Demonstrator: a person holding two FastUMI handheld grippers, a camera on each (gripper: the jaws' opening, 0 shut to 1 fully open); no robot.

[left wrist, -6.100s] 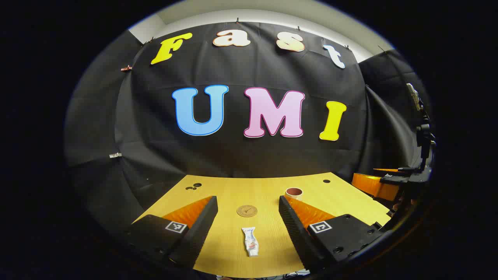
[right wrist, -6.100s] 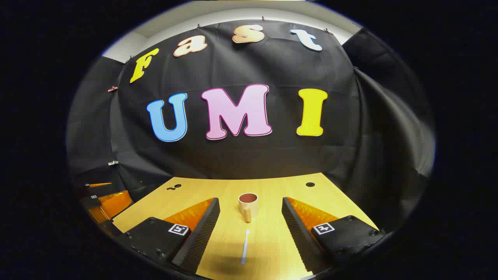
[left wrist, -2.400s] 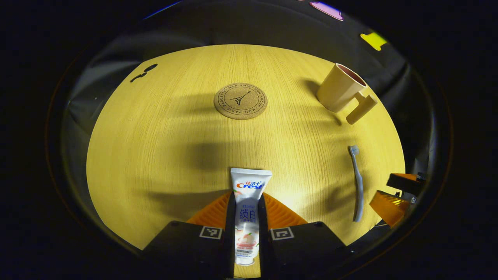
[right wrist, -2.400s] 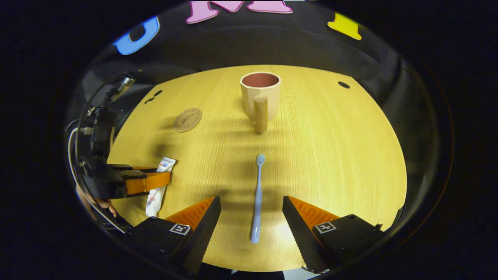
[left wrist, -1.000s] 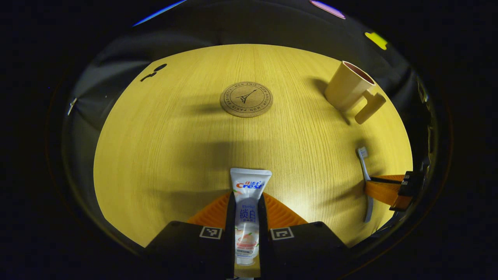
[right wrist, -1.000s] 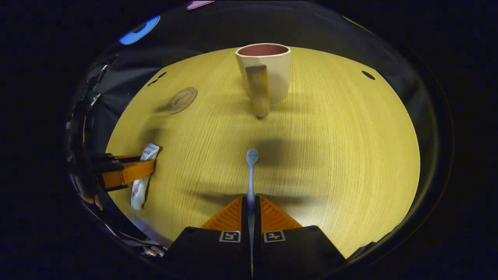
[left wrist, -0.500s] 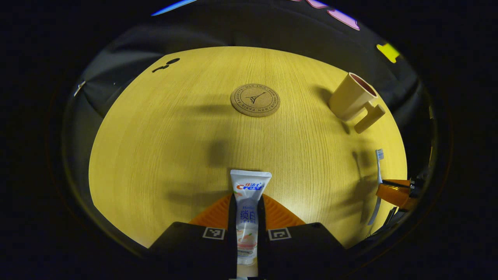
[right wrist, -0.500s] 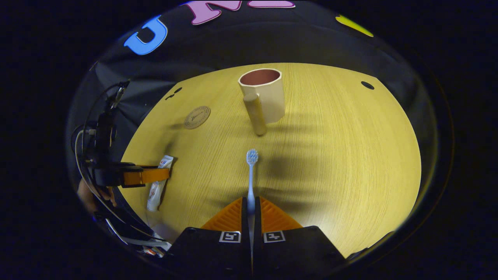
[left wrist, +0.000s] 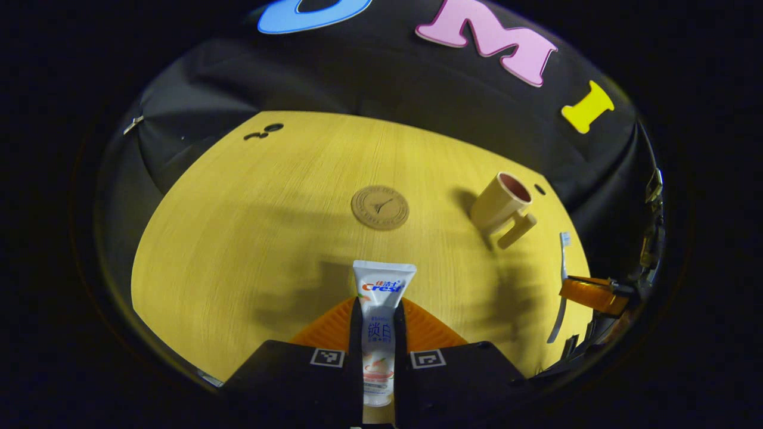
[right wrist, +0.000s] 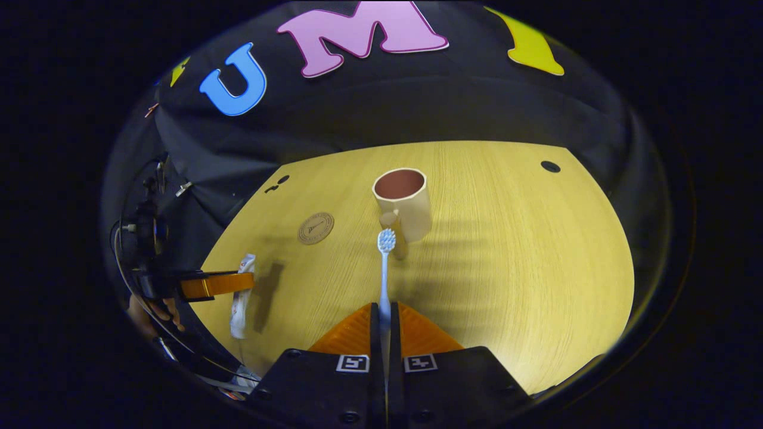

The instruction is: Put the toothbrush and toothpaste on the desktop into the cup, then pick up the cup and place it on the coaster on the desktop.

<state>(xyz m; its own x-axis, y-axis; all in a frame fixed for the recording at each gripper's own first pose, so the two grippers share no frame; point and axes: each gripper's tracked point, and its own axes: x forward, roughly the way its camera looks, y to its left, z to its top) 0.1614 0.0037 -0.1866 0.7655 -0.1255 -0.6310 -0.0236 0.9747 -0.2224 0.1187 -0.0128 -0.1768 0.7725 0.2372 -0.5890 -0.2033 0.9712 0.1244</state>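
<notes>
My left gripper is shut on a white toothpaste tube, held above the yellow desktop with its flat end pointing forward. My right gripper is shut on the handle of a pale blue toothbrush, bristles forward and raised off the wood. The cream cup with a dark red inside stands upright beyond the brush head, handle toward me. A round cork coaster lies left of the cup. In the left gripper view the cup stands right of the coaster, and the toothbrush hangs in the right gripper at the far right.
Black cloth walls close off the desktop at the back and sides. Small dark holes mark the back corners of the wood. A hand holds the left gripper at the left edge of the right gripper view.
Both grippers have risen from the desktop and tilted up, carrying the toothpaste and the toothbrush. The cup and coaster now look smaller and farther away. The toothbrush head now lines up with the cup.
</notes>
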